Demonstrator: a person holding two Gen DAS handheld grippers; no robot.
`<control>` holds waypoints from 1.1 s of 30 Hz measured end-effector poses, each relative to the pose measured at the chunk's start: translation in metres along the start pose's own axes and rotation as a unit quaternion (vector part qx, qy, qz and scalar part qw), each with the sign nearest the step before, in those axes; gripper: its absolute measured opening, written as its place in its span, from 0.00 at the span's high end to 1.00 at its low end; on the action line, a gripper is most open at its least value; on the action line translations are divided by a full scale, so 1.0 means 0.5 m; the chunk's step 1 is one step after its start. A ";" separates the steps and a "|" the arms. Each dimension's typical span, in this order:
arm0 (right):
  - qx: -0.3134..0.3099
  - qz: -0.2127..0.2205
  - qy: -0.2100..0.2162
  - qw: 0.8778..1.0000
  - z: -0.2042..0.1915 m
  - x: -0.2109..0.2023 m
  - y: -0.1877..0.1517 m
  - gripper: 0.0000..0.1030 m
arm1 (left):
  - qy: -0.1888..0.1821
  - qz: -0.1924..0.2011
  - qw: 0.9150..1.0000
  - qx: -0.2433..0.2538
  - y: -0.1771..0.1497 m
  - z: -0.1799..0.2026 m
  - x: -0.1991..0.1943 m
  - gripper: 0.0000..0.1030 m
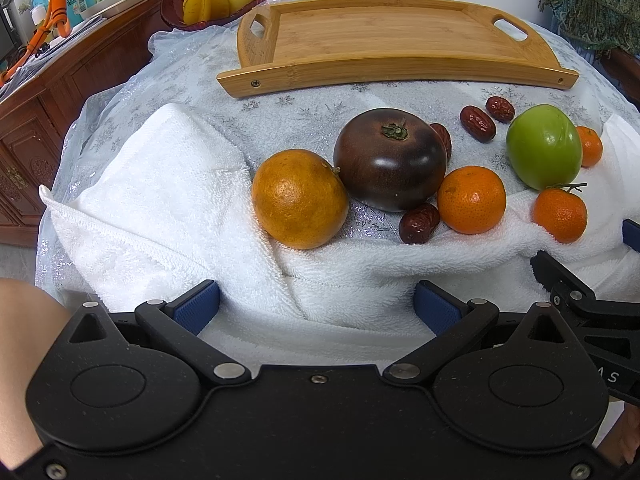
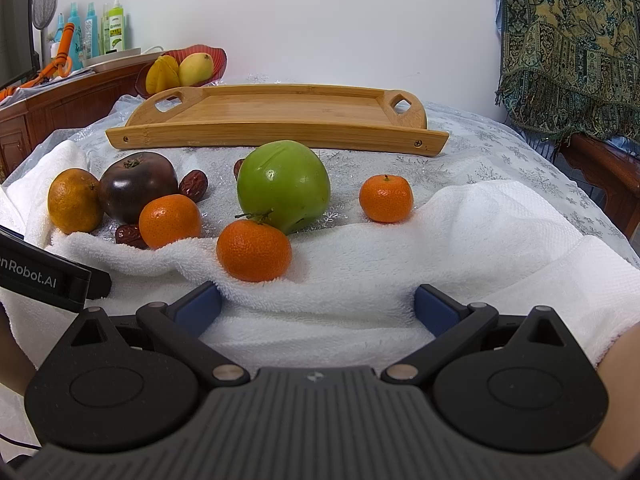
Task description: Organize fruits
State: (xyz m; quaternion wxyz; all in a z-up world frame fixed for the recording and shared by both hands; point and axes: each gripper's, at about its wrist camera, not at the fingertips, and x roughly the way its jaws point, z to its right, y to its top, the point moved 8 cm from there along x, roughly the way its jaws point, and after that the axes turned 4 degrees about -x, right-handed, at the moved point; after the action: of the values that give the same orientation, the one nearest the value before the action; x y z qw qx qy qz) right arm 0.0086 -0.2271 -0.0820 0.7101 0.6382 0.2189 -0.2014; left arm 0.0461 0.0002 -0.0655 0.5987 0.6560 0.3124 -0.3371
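Both grippers hang low over the near edge of the table, each with its blue pads spread wide and nothing between them: the left gripper faces the left part of the fruit, the right gripper the middle. The fruit lies loose on a white towel and the lace cloth past it. Toward the left edge sits a dull orange, touching a dark tomato — a date lies just in front of that, beside a mandarin. Another mandarin with a stem rests on the towel's fold, just in front of a green fruit, and a third mandarin sits apart to the right. Two dates lie behind, nearer the tray. The wooden tray stands bare along the far edge. At the far left corner a red bowl holds a starfruit and a mango.
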 end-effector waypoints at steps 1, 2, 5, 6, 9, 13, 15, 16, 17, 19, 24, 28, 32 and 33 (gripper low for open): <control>0.000 -0.002 -0.001 1.000 0.000 0.000 0.000 0.00 | 0.000 0.001 1.000 0.000 -0.001 0.001 0.000 0.00; 0.001 -0.004 -0.001 1.000 0.000 0.000 0.002 0.00 | 0.000 0.002 1.000 0.000 -0.001 0.001 -0.001 0.00; 0.000 -0.004 -0.001 1.000 0.006 0.001 0.000 0.00 | -0.006 0.014 1.000 0.003 -0.003 -0.003 -0.007 0.00; 0.000 -0.003 -0.001 1.000 0.003 0.005 0.002 0.00 | -0.008 0.020 1.000 0.007 -0.004 -0.002 -0.007 0.00; 0.003 0.002 -0.001 1.000 0.003 0.001 0.000 0.00 | -0.013 0.035 0.999 0.016 -0.010 -0.001 -0.015 0.00; -0.001 0.000 -0.002 1.000 0.001 0.002 0.001 0.00 | -0.015 0.059 0.998 0.008 -0.018 -0.005 -0.016 0.00; -0.003 -0.005 0.004 1.000 0.002 0.000 0.003 0.00 | -0.011 0.059 0.998 0.007 -0.018 -0.004 -0.018 0.00; 0.000 -0.006 0.008 1.000 0.002 -0.004 0.004 0.00 | -0.013 0.059 0.998 0.003 -0.016 -0.004 -0.020 0.00; 0.005 -0.007 0.013 1.000 0.003 -0.009 0.006 0.00 | -0.021 0.061 0.998 -0.003 -0.014 -0.006 -0.025 0.01; 0.018 0.008 0.031 0.999 0.004 -0.024 0.013 0.00 | -0.036 0.071 0.997 -0.017 -0.010 -0.014 -0.038 0.06; 0.021 0.032 0.076 0.996 -0.009 -0.060 0.036 0.02 | -0.064 0.113 0.991 -0.036 0.013 -0.039 -0.084 0.28; 0.033 0.022 0.091 0.995 -0.025 -0.062 0.051 0.10 | -0.079 0.156 0.984 -0.023 0.040 -0.044 -0.114 0.36; 0.062 0.019 0.083 0.995 -0.021 -0.052 0.058 0.22 | -0.079 0.164 0.983 -0.015 0.054 -0.048 -0.103 0.36; 0.063 0.018 0.079 0.995 -0.021 -0.049 0.059 0.25 | -0.076 0.165 0.983 -0.018 0.052 -0.050 -0.100 0.36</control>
State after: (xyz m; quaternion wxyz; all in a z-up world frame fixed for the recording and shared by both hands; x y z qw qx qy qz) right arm 0.0046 -0.2133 -0.0449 0.6524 0.6996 0.2495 -0.1507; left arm 0.0403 0.0227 -0.0083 0.6798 0.6602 0.1594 -0.2766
